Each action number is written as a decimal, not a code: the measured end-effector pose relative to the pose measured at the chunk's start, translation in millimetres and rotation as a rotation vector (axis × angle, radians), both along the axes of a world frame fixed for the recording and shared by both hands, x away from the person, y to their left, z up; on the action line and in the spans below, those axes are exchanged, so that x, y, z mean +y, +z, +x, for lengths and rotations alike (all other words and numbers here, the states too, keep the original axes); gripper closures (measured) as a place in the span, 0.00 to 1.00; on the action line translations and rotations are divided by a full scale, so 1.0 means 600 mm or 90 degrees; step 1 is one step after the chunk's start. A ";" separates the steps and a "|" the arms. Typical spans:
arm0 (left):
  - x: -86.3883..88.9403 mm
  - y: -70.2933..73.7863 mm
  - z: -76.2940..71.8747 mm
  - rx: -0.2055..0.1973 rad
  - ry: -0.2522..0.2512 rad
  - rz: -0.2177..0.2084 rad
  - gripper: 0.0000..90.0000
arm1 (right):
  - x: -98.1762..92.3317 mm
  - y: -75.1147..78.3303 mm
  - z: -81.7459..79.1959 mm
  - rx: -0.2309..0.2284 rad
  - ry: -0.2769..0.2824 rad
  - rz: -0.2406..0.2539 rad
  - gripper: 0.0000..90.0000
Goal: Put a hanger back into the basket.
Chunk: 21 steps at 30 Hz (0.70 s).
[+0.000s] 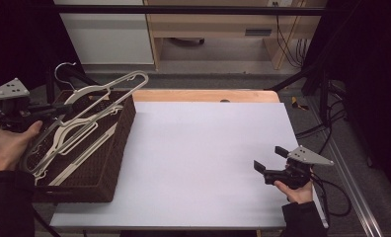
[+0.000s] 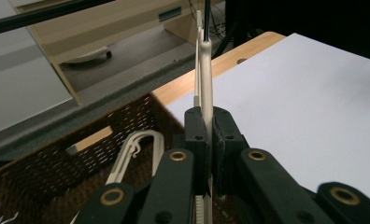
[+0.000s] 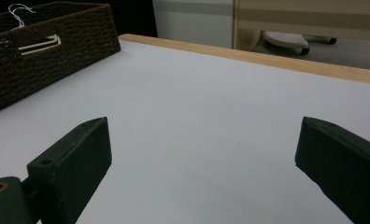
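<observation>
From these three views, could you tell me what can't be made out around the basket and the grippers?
- Basket: its floor, high view, hidden by the piled hangers.
- Held hanger: its top, left gripper view, cut off by the frame's edge.
- Left gripper: its jaw tips, high view, lost among the hangers.

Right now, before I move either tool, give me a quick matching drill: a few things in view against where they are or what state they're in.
Things:
1. left tool
2. right tool
3. dark brown woven wicker basket
4. pale plastic coat hanger

States:
A. open over the bare white tabletop
B. on the table's left edge, holding more hangers
C. shut on the hanger
D. lifted, tilted above the basket

Pairs: 1-C, 2-A, 3-B, 4-D
</observation>
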State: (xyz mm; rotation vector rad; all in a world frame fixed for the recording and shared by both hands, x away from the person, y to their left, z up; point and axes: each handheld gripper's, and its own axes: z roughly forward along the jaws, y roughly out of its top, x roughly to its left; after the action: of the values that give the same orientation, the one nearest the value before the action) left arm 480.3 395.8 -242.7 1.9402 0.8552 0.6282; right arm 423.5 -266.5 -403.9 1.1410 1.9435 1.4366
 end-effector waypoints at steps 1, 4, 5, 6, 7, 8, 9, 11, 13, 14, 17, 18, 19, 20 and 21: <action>0.007 -0.003 0.001 0.001 0.003 0.002 0.96 | 0.000 0.000 0.000 0.000 0.000 0.000 0.05; 0.034 -0.018 0.006 0.015 0.019 -0.003 0.96 | 0.001 -0.001 0.001 0.000 -0.002 -0.003 0.05; 0.044 -0.023 0.008 0.020 0.024 -0.003 0.96 | 0.001 -0.001 0.002 0.002 -0.001 -0.003 0.05; 0.049 -0.027 0.009 0.021 0.027 -0.011 0.96 | 0.001 -0.002 0.002 0.003 0.001 -0.004 0.05; 0.057 -0.032 0.010 0.025 0.031 -0.012 0.96 | 0.002 -0.002 0.002 0.003 0.000 -0.006 0.05; 0.062 -0.035 0.011 0.028 0.031 -0.012 0.96 | 0.002 -0.002 0.002 0.004 -0.002 -0.005 0.05; 0.070 -0.041 0.012 0.032 0.036 -0.017 0.96 | 0.002 -0.002 0.002 0.004 -0.001 -0.004 0.05; 0.080 -0.050 0.013 0.041 0.042 -0.019 0.96 | 0.003 -0.002 0.002 0.003 0.000 -0.004 0.04; 0.087 -0.060 0.014 0.050 0.049 -0.019 0.96 | 0.003 -0.003 0.002 0.003 0.003 -0.003 0.04; 0.089 -0.065 0.015 0.055 0.053 -0.019 0.96 | 0.003 -0.003 0.002 0.004 0.004 -0.002 0.04; 0.095 -0.077 0.017 0.061 0.056 -0.023 0.96 | 0.003 -0.003 0.002 0.005 0.006 -0.004 0.04; 0.095 -0.080 0.018 0.060 0.054 -0.028 0.96 | 0.003 -0.003 0.002 0.005 0.005 -0.004 0.04; 0.093 -0.081 0.019 0.059 0.053 -0.025 0.96 | 0.003 -0.003 0.002 0.005 0.005 -0.005 0.04; 0.090 -0.082 0.020 0.060 0.056 -0.021 0.96 | 0.003 -0.003 0.002 0.005 0.003 -0.005 0.04; 0.088 -0.083 0.021 0.063 0.054 -0.013 0.96 | 0.003 -0.003 0.002 0.004 0.003 -0.003 0.04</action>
State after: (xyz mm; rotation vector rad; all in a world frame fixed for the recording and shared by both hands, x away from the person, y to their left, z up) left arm 493.2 448.6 -292.5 1.9378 1.0073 0.5748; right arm 425.0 -264.9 -405.8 1.1413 1.9550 1.4307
